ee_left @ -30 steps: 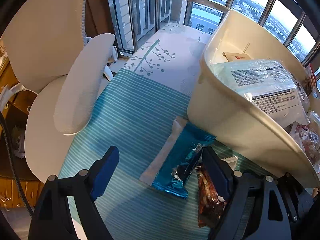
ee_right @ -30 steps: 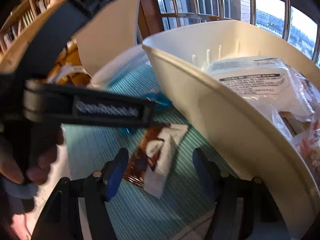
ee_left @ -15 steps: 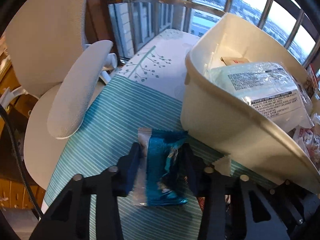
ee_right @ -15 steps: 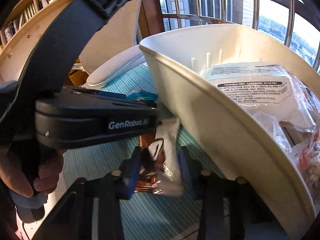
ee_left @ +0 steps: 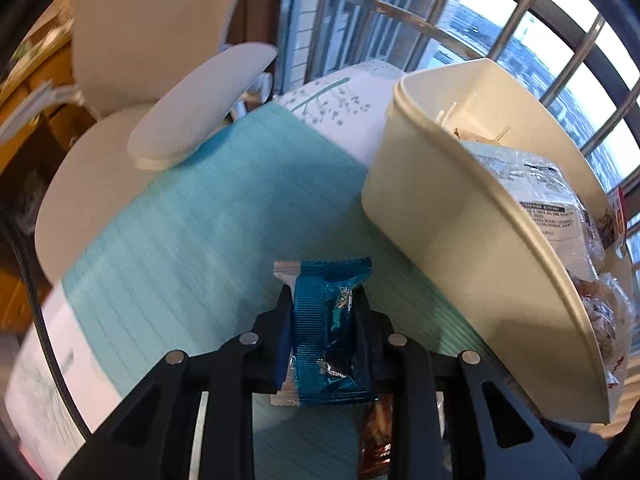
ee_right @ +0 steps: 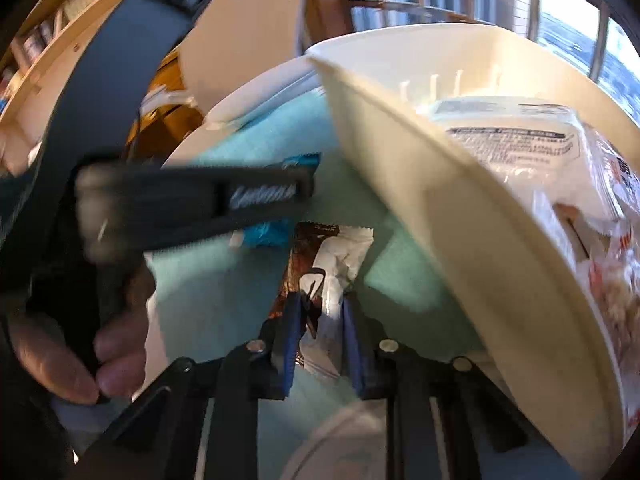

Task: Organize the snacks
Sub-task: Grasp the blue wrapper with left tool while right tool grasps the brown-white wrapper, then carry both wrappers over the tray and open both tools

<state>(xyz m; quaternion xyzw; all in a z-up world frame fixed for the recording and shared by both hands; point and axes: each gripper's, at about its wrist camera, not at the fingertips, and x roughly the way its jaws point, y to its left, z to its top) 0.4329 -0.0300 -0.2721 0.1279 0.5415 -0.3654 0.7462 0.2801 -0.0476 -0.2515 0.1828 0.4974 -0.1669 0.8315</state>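
My left gripper has a blue foil snack packet pinched between its pads, together with a white packet pressed against its left side; the jaws are still closing. The right gripper is also closing, and its pads squeeze a brown and white snack packet. Both packets are just left of a big cream bin holding a clear bag and other snacks. The right wrist view also shows the blue packet below the left tool's black body, held by a hand.
A teal striped tablecloth covers the table. A white office chair stands at its left edge. Window bars run behind the bin. Bookshelves are at the far left. A pale round object lies under the right gripper.
Both grippers went from wide open to closed on packets. The left one shifted over the blue packet and squeezed it upright. The right one pinched the brown and white packet.
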